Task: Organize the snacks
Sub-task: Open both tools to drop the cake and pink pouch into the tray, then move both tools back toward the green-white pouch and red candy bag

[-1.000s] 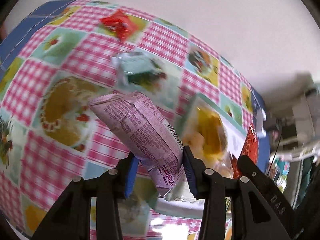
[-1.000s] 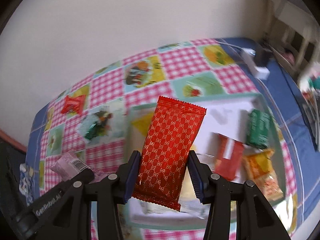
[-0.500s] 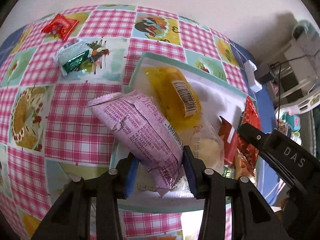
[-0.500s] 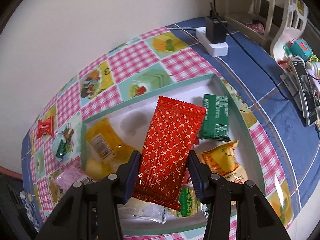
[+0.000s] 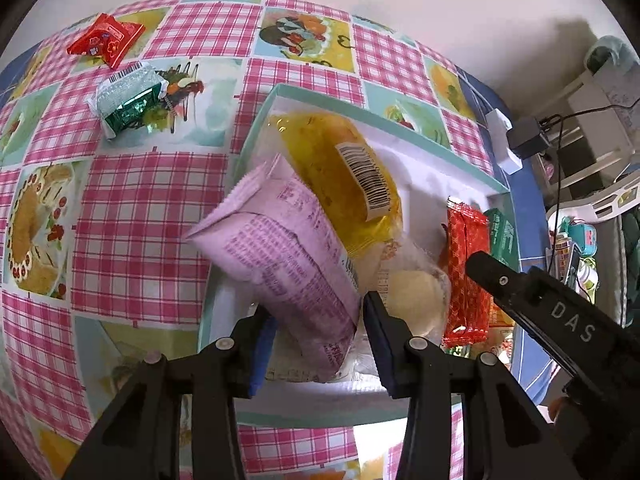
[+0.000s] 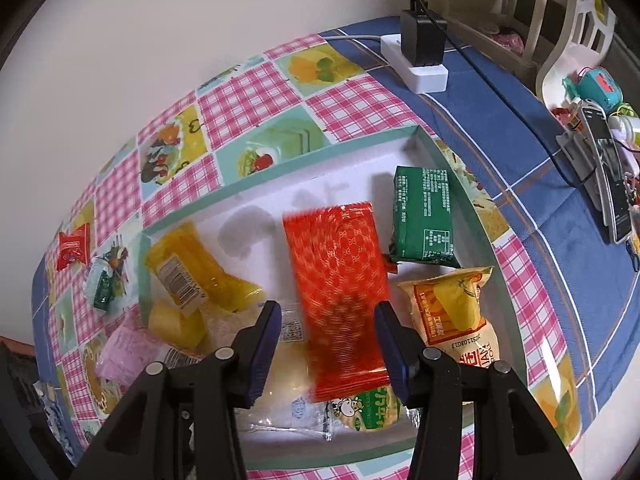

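Note:
My left gripper (image 5: 320,344) has its jaws spread a little; the pink snack packet (image 5: 288,264) sits tilted between them over the left end of the white tray (image 5: 440,148). My right gripper (image 6: 326,344) is open. The red patterned packet (image 6: 340,300) is blurred and lies free between its fingers above the tray (image 6: 280,176). It also shows in the left wrist view (image 5: 466,276). The tray holds a yellow packet (image 6: 192,276), a green packet (image 6: 424,216), an orange-yellow packet (image 6: 456,312) and several others.
On the checked tablecloth left of the tray lie a small red packet (image 5: 106,38) and a green-and-silver packet (image 5: 128,102). A white power strip with a black plug (image 6: 420,52) sits behind the tray. A phone and small items (image 6: 608,160) lie at the right.
Both grippers have opened. The red packet has slipped from the right jaws towards the tray. The pink packet has tipped over the tray's left end. Both hands have moved lower over the tray.

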`<state>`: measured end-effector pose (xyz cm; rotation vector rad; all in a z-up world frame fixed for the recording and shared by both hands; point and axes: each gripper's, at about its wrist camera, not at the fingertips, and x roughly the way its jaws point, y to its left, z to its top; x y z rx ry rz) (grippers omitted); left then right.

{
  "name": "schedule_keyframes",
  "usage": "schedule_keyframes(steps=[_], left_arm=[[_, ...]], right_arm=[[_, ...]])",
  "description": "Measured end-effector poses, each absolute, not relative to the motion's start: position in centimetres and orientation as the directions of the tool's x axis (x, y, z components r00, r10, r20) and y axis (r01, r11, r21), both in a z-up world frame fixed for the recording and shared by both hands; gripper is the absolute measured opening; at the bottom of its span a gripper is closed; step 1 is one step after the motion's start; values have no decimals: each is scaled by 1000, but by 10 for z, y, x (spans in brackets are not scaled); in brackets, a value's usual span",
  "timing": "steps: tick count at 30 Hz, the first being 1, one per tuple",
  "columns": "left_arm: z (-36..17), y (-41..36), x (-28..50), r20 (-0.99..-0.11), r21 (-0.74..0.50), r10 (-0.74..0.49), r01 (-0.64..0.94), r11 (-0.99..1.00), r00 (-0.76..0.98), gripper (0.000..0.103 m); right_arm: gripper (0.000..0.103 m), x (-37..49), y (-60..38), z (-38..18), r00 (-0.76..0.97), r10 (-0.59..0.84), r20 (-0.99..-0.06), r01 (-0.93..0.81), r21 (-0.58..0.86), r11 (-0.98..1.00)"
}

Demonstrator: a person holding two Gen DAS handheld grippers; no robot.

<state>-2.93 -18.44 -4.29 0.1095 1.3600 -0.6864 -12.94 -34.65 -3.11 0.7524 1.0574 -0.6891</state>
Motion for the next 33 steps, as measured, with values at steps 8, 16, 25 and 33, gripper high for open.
schedule_keyframes(steps=[8,16,25,33], left_arm=[[-22,-173,-29,-906,-335,-420,501,798,63,56],[-8,-148,-12,-906,-328,-405,400,856,125,58],[6,-100,13,-920,-108,-193,254,961,341,65],[11,-57,34,-914,-48,-95,125,991,395,88]], right_arm=[[52,-129,-345,-18,364,-153,-919,787,216,577],[52,-124,-340,-15,373,-143,-917,770,219,600],[52,-106,-316,-12,364,-137,-921,724,187,664],[52,-83,-284,-4,373,-140,-917,650,151,745]])
